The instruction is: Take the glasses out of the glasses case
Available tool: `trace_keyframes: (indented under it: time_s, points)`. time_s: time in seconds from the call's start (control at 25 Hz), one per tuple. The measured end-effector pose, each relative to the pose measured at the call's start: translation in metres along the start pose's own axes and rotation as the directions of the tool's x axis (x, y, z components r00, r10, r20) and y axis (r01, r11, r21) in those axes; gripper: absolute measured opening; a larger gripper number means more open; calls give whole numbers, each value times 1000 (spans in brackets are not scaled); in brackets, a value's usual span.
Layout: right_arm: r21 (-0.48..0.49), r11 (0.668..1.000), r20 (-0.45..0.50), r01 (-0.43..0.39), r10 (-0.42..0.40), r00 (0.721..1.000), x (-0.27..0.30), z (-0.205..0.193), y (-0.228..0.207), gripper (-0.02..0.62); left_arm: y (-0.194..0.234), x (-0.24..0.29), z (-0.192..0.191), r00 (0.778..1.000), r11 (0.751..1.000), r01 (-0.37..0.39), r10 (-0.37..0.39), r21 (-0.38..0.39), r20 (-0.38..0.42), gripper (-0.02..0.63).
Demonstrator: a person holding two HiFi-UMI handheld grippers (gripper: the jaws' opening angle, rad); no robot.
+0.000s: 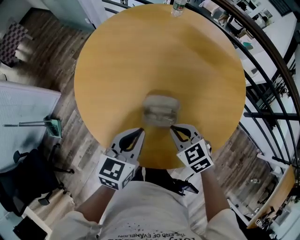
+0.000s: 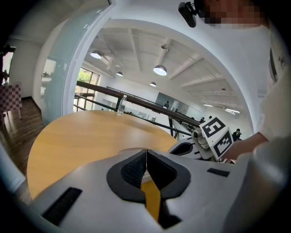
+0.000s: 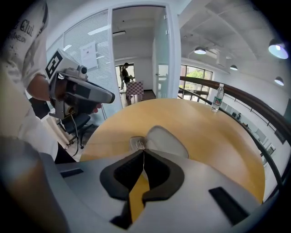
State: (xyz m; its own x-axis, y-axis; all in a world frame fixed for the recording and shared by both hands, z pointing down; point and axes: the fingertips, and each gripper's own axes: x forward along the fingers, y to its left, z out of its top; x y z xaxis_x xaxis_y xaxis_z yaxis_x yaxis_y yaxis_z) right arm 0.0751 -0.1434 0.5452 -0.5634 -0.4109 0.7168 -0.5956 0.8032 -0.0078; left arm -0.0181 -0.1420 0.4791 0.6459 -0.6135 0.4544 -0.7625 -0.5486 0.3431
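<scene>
Glasses case point(image 1: 161, 110) lies before clenched left gripper point(image 1: 141, 131) and right gripper point(image 1: 172, 128) — bottle point(image 1: 178, 6) well apart.

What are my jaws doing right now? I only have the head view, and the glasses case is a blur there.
Observer: In the left gripper view, the left gripper has its jaws shut with nothing between them.
Operator: And the right?
Observer: The right gripper has its jaws shut too, empty, with the grey glasses case lying just beyond their tips.
Operator: Is the case open?
Observer: I cannot tell; a small metal piece shows at its near end.
</scene>
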Motion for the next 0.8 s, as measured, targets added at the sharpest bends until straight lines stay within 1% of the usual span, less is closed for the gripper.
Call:
trace_keyframes:
  time_s: [0.2, 0.28, 0.44, 0.68, 0.8]
  points:
    - [-72, 997, -80, -15, 9, 997, 21, -18, -11, 26, 1, 6, -17, 999, 1000, 0, 0, -15, -33, 25]
    - [-94, 995, -104, -37, 28, 994, 29, -25, -14, 28, 2, 7, -22, 999, 1000, -5, 4, -24, -40, 25]
    - [-167, 982, -159, -88, 61, 985, 45, -37, -18, 28, 4, 12, -30, 999, 999, -14, 11, -43, -53, 25]
    - [-211, 969, -212, -128, 82, 974, 61, -51, -27, 28, 8, 16, -44, 997, 997, -30, 25, -65, -78, 25]
    - [-231, 959, -235, -163, 108, 966, 65, -53, -27, 44, 15, 14, -46, 996, 996, -46, 40, -70, -81, 25]
